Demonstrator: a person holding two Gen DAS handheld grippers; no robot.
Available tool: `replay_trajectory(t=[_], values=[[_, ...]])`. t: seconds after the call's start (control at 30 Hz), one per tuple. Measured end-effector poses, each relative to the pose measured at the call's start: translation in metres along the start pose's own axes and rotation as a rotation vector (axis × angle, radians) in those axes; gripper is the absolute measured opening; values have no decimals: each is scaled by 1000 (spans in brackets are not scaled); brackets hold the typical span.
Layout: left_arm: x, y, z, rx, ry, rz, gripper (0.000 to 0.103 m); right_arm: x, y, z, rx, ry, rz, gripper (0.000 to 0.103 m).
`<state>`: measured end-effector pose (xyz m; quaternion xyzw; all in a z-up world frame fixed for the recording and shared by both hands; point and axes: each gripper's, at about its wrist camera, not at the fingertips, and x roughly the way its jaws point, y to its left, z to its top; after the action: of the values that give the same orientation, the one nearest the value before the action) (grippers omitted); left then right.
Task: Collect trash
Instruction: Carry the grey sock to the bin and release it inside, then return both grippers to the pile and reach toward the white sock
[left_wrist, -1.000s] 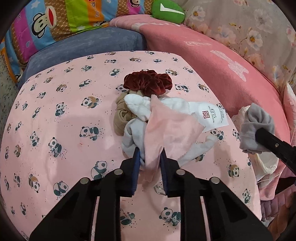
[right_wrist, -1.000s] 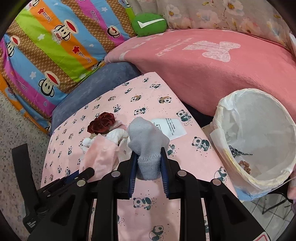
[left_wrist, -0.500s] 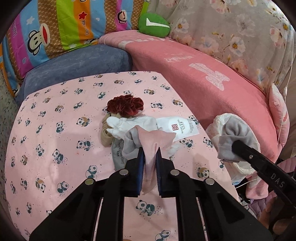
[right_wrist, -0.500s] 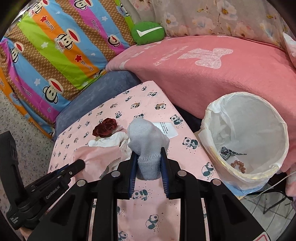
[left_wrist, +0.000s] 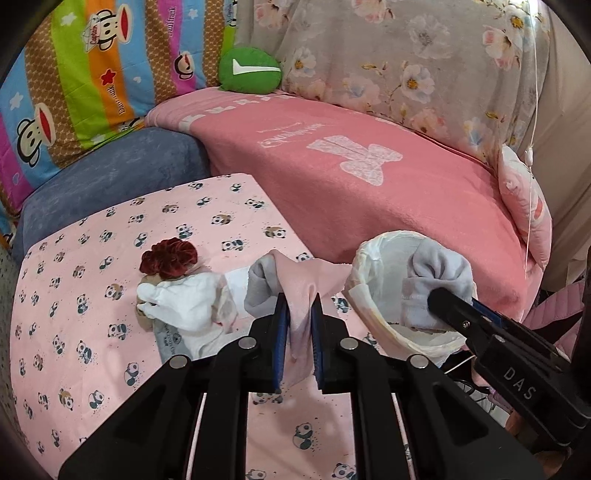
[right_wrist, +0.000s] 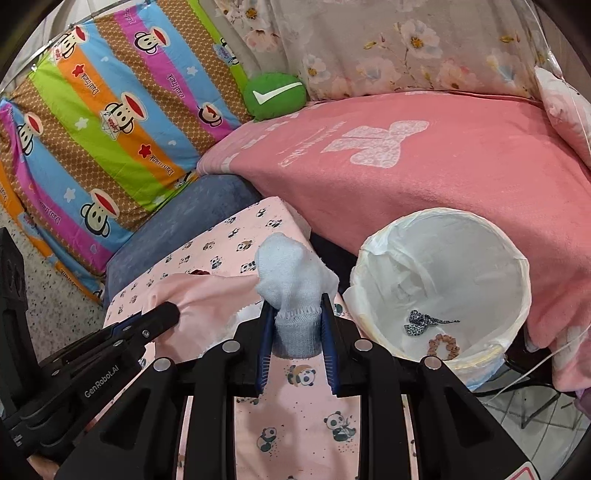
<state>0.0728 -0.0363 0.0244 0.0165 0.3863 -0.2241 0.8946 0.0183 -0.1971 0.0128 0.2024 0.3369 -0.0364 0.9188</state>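
My left gripper (left_wrist: 298, 300) is shut on a pale pink cloth (left_wrist: 295, 273), which hangs off the panda-print table (left_wrist: 92, 362). Some grey fabric (left_wrist: 258, 291) hangs beside the cloth at the left jaw. My right gripper (right_wrist: 296, 303) is shut on the cuff of a grey sock (right_wrist: 295, 273). In the left wrist view the grey sock (left_wrist: 439, 269) hangs over the mouth of the white-lined bin (left_wrist: 360, 258). The bin (right_wrist: 373, 254) holds a leopard scrunchie (right_wrist: 421, 320) and a brown scrunchie (right_wrist: 443, 345). Left on the table are a dark red scrunchie (left_wrist: 168, 256) and a white cloth (left_wrist: 181, 304).
A pink blanket (left_wrist: 369, 192) covers the sofa behind the bin, with a blue cushion (left_wrist: 122, 173), a striped monkey-print pillow (left_wrist: 92, 74) and a green round cushion (left_wrist: 249, 72) behind. The left gripper (right_wrist: 162, 314) shows at the lower left of the right wrist view. Tiled floor (right_wrist: 535, 417) lies right of the bin.
Both grippers rose and moved right toward the bin. The pink cloth came up off the pile and the left jaws drew tighter on it. The grey sock now hangs over the bin.
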Motion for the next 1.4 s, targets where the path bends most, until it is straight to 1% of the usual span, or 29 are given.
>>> replay_trajectory(t=[0.3,0.63,0.87,1.03,1.07,1.1,1.17,1.23,1.27,1.4], values=[[14,-47,10,78,5,-57,12,-17,-48,12,57,-41,-56,24],[35,-88,21,143,28,-125,12,-17,-94,20,115,-48,-122,24],[49,-114,28,180,41,-162,12,-15,-117,22,142,-45,-158,24],[56,-126,31,198,43,-183,12,-9,-128,23,155,-39,-178,26],[57,-127,31,196,48,-182,15,-8,-130,23,158,-38,-181,29],[58,-127,31,195,49,-176,18,-7,-131,24,162,-36,-185,30],[59,-125,31,189,44,-151,41,-6,-132,24,172,-38,-190,33],[57,-122,31,182,29,-129,53,-5,-132,23,171,-41,-194,34],[56,-120,30,180,26,-120,55,-5,-131,23,168,-41,-196,34],[56,-111,27,160,34,-99,55,-6,-127,23,160,-43,-193,37]])
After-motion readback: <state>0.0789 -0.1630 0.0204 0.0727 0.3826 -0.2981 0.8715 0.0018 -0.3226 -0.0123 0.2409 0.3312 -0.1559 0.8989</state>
